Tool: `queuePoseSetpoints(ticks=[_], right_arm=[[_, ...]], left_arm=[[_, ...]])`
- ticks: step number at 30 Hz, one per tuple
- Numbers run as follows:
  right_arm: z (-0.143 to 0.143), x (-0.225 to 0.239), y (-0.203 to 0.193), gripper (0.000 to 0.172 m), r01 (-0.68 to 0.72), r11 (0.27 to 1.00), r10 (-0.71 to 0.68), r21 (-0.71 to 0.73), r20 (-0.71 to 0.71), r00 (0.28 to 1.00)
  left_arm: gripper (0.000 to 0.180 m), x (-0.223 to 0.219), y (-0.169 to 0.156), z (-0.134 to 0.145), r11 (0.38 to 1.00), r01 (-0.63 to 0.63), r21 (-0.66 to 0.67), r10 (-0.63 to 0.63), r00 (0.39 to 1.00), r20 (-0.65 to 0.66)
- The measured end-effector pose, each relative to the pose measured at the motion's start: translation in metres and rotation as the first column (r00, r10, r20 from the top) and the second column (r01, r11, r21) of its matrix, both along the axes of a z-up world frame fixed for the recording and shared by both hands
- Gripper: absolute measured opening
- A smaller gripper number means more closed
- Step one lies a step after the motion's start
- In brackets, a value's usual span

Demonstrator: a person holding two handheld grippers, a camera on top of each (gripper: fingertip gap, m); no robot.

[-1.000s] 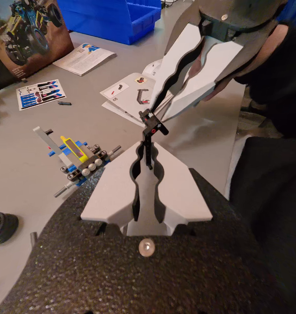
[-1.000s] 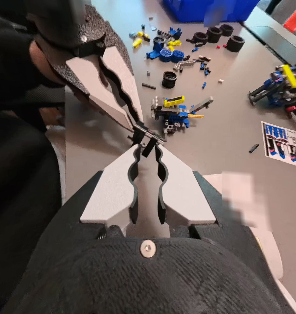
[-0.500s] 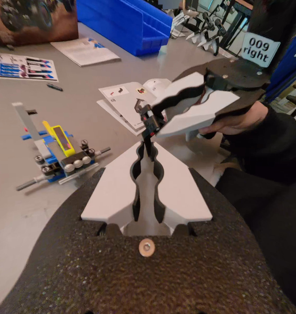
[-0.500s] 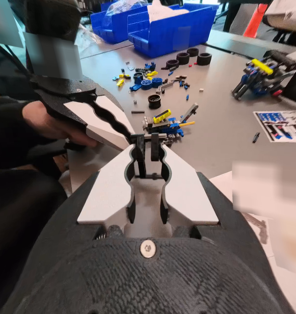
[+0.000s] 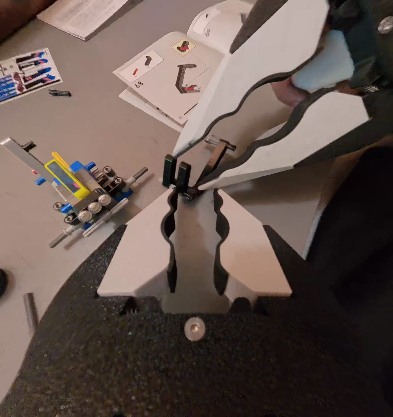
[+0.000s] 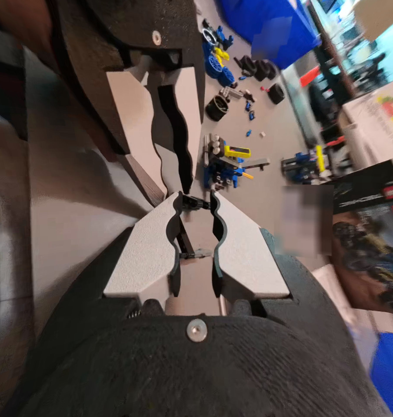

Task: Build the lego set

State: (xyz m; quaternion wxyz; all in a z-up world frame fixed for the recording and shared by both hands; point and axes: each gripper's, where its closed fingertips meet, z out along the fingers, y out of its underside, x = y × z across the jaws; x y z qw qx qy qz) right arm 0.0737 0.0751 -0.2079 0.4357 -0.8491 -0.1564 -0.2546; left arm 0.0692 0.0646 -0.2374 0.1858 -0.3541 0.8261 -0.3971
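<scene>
A black frame piece of thin beams and pins [image 5: 182,173] hangs above the grey table [image 5: 123,135]. My right gripper [image 6: 195,196] is shut on it. The piece [image 6: 193,203] spans from pad to pad at the tips, with a beam running back along the left finger. In the left wrist view the right gripper [image 5: 187,171] comes in from the upper right, one tip on a beam's top and the other at its base. My left gripper [image 5: 192,193] is open, its tips wide apart around the piece's lower end. It also shows in the right wrist view [image 6: 175,191].
A blue, yellow and grey build [image 5: 82,191] lies left of the grippers, also in the right wrist view [image 6: 225,162]. An open instruction booklet [image 5: 168,74], a sticker sheet [image 5: 21,74] and a loose black pin [image 5: 59,92] lie beyond. Tyres [image 6: 218,106], loose parts, a blue bin [image 6: 270,29] and a box [image 6: 371,214] are farther off.
My left gripper was shut on the piece's black beam and has now opened wide. My right gripper has rolled over and now holds the piece alone, lower over the table.
</scene>
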Motion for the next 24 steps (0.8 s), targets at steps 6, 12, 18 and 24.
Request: queuePoseSetpoints(ticks=[6,12,18,24], right_arm=[[-0.005,-0.002,-0.016,0.034,0.031,0.999,-0.031,-0.023,0.019,0.999],[0.013,0.055,-0.124,0.026,0.255,0.962,-0.26,-0.097,-0.033,0.965],[0.0,0.16,-0.273,0.001,0.638,0.762,-0.635,-0.111,0.067,0.77],[-0.01,0.155,-0.254,0.0,0.522,0.853,-0.522,-0.012,-0.065,0.851]], left_arm=[[0.029,-0.003,0.009,-0.01,0.992,-0.006,0.124,0.007,1.0,-0.008],[0.025,-0.001,0.011,0.014,0.995,-0.012,0.095,0.007,0.998,0.056],[0.012,0.011,-0.045,0.055,0.991,0.108,0.075,-0.119,0.981,0.155],[0.002,0.06,-0.113,0.049,0.953,0.173,0.248,-0.218,0.962,0.165]])
